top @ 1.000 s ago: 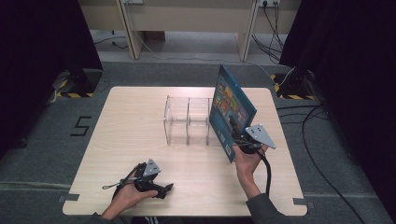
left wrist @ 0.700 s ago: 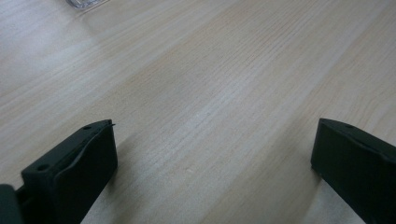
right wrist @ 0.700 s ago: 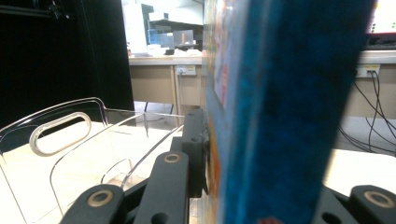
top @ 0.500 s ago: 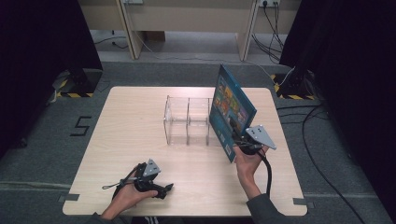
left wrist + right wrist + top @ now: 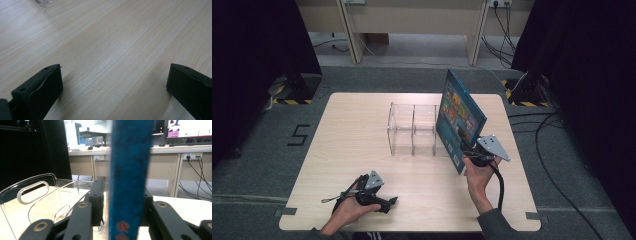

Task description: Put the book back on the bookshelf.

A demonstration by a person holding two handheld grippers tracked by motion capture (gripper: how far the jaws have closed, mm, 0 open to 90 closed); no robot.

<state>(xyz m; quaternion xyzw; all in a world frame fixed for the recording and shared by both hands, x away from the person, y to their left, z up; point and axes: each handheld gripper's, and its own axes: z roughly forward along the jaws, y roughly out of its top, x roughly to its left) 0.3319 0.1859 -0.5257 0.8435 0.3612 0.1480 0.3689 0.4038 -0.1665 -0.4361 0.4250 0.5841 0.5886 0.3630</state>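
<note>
Table [image 5: 337,150]: light wood, carries everything.

Clear rack [image 5: 412,130]: stands mid-table towards the far edge. Two open-topped compartments side by side, both empty.

Blue book [image 5: 459,112]: stands on edge just beside the rack's right wall, outside it, towards the table's right edge. It is in neither compartment.
- Orientation: the printed cover faces the right edge and slightly up. The thin edge faces the right gripper's camera.
- Long axis, as far as I can judge, runs from the near edge to the far edge of the table. The far end is raised and the board leans a little to the right.
- I cannot tell whether its lower corner touches the table (the hand hides it).

Right gripper [image 5: 462,142]: at the book's near lower part. Its jaws have just been opening; the book is between them, with a sliver of daylight on one side, so the grip reads as let go or nearly so.

Left gripper [image 5: 390,201]: lies near the table's near edge, left of centre, jaws spread wide over bare wood with nothing in them.

Progress: the book is brought up beside the rack and upright. Filing it into a compartment is not yet done.
</note>
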